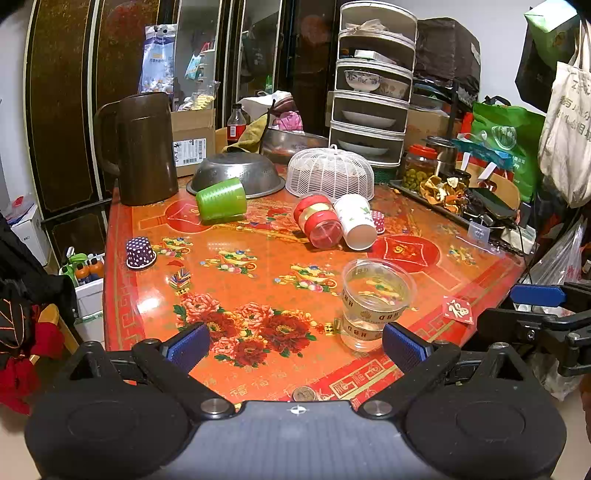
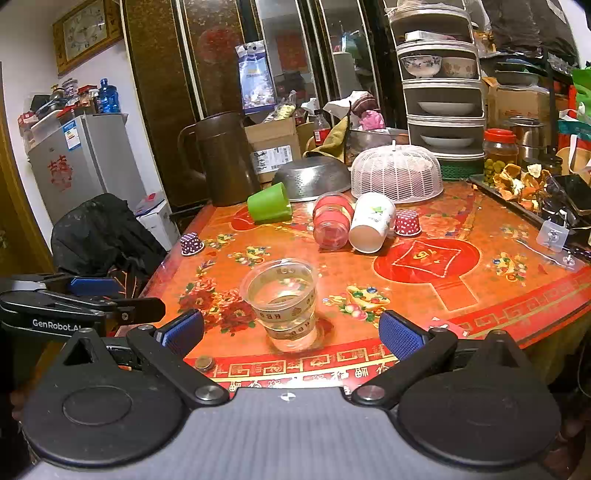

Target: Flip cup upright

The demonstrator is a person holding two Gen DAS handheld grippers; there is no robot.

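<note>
Big dark wooden cabinet (image 1: 66,103) fills the wall straight ahead of both grippers, and off to the left of the right one there's a grey fridge (image 2: 85,158) with a clock (image 2: 86,31) hung above it. A stacked dish rack (image 1: 373,85) stands ahead and a bit right, bowls and plates on its shelves.

The table (image 1: 258,288) is covered in a glossy red-orange floral sheet and it's pretty crowded at the far end: a tall brown jug (image 1: 144,147) ahead-left, an upside-down steel colander (image 1: 236,177), and a white mesh food cover (image 1: 330,173) just right of that.

Closer in there's a green cup (image 1: 221,199) lying on its side against the colander, then a red jar (image 1: 319,221) and a white paper cup (image 1: 356,221) both tipped over and touching each other. A purple polka-dot cupcake liner (image 1: 139,252) sits alone, ahead-left of the left gripper.

The clear plastic cup (image 2: 282,302) stands upright, mouth up, near the front edge of the table. For the right gripper (image 2: 291,332) it's right between the spread blue fingertips, slightly left of centre, not touched by either. For the left gripper (image 1: 295,347) the same cup is just beside the right fingertip, on its inner side.

Both grippers are spread wide and holding nothing. A coin (image 1: 304,394) lies at the table edge, just in front of the left one.
</note>
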